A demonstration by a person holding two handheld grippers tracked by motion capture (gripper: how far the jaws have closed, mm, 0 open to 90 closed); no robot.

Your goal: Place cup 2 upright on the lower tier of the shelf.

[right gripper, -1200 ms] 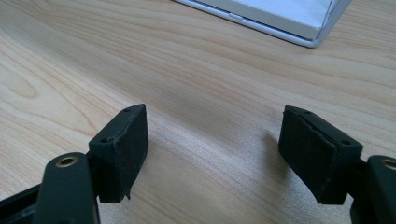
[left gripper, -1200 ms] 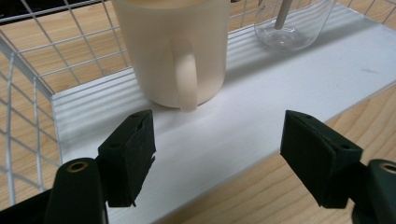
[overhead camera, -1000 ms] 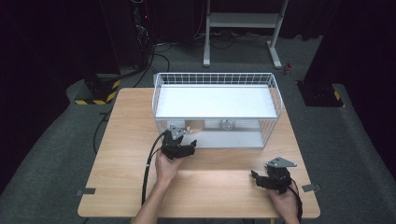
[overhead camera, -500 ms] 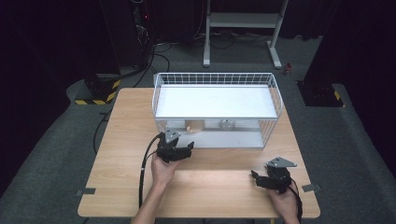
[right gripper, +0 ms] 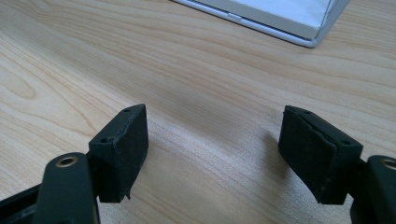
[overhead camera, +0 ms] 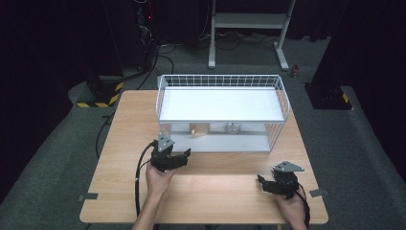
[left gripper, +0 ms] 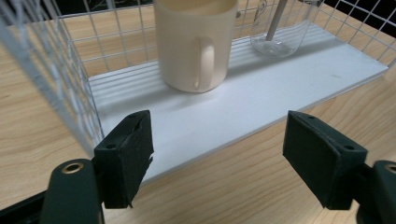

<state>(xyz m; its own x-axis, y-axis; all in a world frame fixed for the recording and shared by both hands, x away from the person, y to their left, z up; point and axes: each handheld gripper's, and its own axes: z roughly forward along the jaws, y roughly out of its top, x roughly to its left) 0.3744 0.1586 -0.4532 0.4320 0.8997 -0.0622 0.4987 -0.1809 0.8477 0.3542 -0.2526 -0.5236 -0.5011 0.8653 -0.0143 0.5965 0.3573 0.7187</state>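
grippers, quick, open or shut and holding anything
Left gripper: open, holding nothing, facing the mug.
Right gripper: open, holding nothing, over the table.

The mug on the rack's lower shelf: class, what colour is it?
Cream, a pale beige; the mug shows best in the left gripper view.

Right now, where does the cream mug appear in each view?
High view: cream mug on the lower shelf of the wire rack, left of centre.
Left gripper view: top centre, handle facing the camera.
Right gripper view: not in it.
Shared landmark: the rack's white base board.
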